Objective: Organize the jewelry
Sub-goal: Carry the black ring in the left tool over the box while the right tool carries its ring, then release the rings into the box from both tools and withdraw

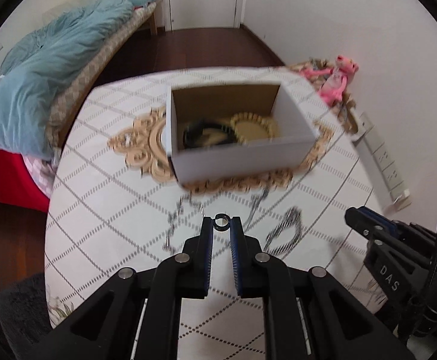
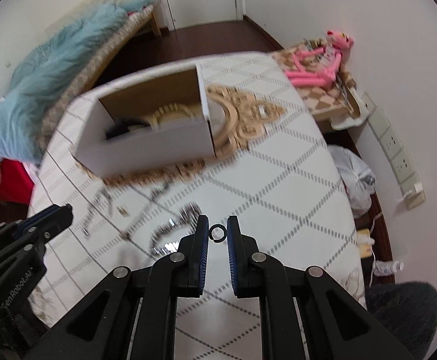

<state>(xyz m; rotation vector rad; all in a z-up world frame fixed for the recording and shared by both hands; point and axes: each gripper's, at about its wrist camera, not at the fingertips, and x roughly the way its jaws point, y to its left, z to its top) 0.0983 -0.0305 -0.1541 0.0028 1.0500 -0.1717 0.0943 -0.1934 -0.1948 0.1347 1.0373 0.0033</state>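
My left gripper (image 1: pixel 221 222) is shut on a small black ring (image 1: pixel 221 221) held at its fingertips above the table. My right gripper (image 2: pixel 217 232) is shut on another small black ring (image 2: pixel 217 232). An open white cardboard box (image 1: pixel 242 156) stands on a gold ornate mirror frame (image 1: pixel 140 147); inside lie a black bracelet (image 1: pixel 209 133) and a round gold piece (image 1: pixel 254 126). Silver chains (image 1: pixel 281 234) lie blurred on the tablecloth between the grippers and the box. The box also shows in the right wrist view (image 2: pixel 146 147).
The table has a white diamond-pattern cloth (image 1: pixel 104 210). A pink plush toy (image 2: pixel 323 60) sits on a side shelf at the right. A bed with a blue duvet (image 1: pixel 47 69) is at the left. A power strip (image 1: pixel 383 162) runs along the right wall.
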